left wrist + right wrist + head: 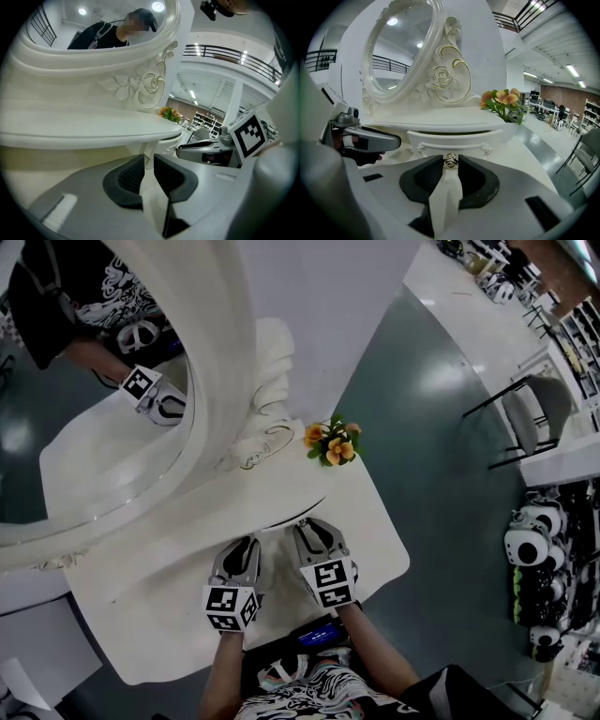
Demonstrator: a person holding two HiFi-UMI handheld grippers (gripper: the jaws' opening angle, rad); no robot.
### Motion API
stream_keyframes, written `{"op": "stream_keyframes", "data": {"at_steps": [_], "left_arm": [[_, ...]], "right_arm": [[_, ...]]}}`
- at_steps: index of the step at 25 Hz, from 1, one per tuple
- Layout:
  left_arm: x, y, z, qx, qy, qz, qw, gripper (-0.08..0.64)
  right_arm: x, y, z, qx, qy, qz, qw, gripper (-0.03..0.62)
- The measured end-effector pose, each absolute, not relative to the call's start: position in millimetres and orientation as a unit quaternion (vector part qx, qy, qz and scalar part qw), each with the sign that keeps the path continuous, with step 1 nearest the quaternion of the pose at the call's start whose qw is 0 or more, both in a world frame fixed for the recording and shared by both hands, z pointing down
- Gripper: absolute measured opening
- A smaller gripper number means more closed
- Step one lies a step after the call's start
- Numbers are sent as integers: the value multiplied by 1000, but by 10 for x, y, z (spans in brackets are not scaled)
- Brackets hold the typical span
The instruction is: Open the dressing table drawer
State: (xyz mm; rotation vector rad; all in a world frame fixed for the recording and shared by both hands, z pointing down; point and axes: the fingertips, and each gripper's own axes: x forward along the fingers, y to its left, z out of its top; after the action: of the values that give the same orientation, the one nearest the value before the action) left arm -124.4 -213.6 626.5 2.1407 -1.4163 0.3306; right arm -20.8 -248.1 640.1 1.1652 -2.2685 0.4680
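White drawer ajar beneath tabletop edge

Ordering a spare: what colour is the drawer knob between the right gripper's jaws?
The drawer knob is metallic silvery-gold, clearest in the right gripper view.

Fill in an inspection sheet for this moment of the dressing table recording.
Surface: white dressing table, its top matte and pale.
Job's things: drawer seems slightly out, with a dark gap above its front; knob at its centre.
Clutter: orange flowers beside the mirror.
Grippers: right gripper closed on the knob; left gripper alongside, jaws narrowly apart, nothing between them.
Cables: nothing seen.
Surroundings: grey floor, chair.
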Motion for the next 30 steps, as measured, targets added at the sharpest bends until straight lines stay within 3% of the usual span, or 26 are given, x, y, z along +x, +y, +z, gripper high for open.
{"op": "stream_keyframes", "data": {"at_steps": [21, 30], "left_arm": [[-1169, -2068, 6129, 801, -529, 115, 256, 58], [-1192, -1935, 5742, 809, -537, 98, 217, 58]], "right_arm": [[36, -2101, 6478, 442, -829, 207, 274, 120], [239, -1850, 6072, 476, -824, 166, 261, 71]]}}
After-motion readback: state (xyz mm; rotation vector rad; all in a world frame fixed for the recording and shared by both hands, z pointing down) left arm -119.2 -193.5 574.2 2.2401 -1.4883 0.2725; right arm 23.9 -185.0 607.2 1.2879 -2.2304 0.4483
